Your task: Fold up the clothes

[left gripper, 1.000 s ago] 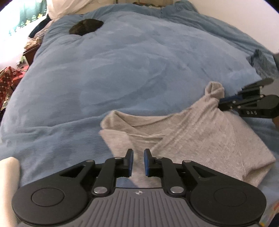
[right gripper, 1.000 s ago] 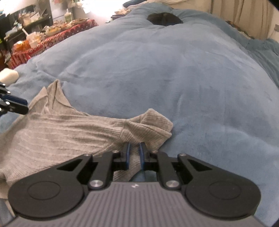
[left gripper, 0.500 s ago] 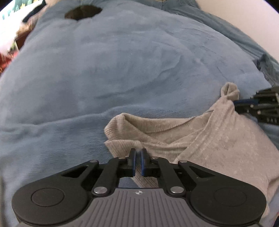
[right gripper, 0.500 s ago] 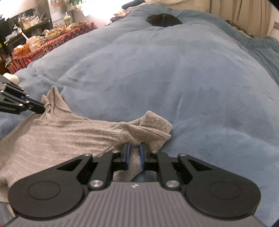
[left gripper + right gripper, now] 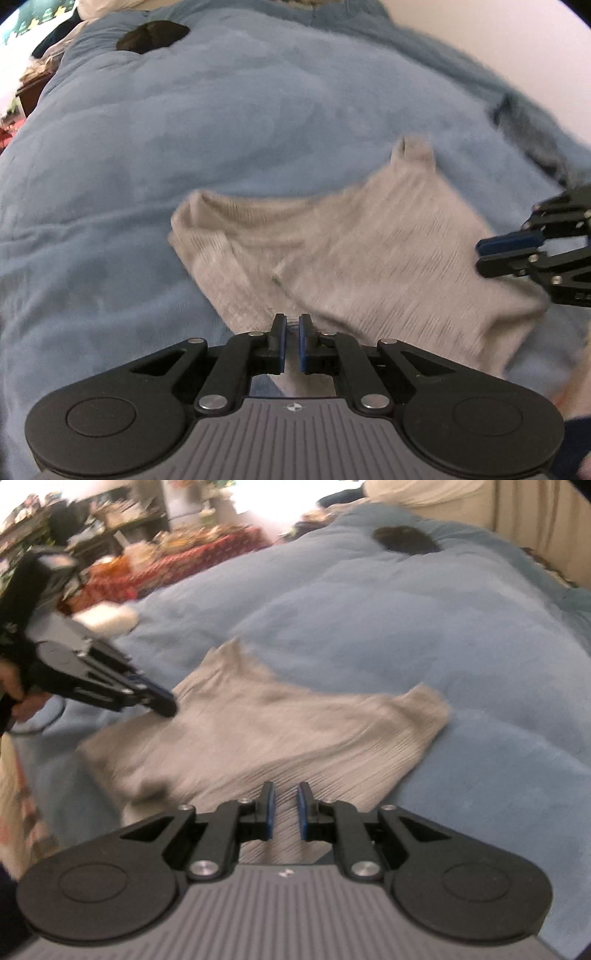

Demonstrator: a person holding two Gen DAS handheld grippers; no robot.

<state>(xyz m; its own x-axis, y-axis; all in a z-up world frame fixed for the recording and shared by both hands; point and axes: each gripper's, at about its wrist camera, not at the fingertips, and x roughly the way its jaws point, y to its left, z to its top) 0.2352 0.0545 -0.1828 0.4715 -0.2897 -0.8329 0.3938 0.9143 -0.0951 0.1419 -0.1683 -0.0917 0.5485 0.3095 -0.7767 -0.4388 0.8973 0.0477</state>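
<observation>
Clearly the grey top point(image 5: 373, 251) lies mid-frame on the blue blanket point(image 5: 207, 122), one half doubled over the other, presumably partway through folding. At bottom centre the left gripper point(image 5: 291, 339) pinches its near edge, probably to anchor it. Nearly closed, the right gripper point(image 5: 284, 810) hovers above the cloth (nothing visibly caught between its pads).

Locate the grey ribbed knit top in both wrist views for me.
Left wrist: grey ribbed knit top lies centre to right, on the blue blanket.
Right wrist: it lies left of centre.
Shared landmark: the dark patch on the far blanket.
</observation>
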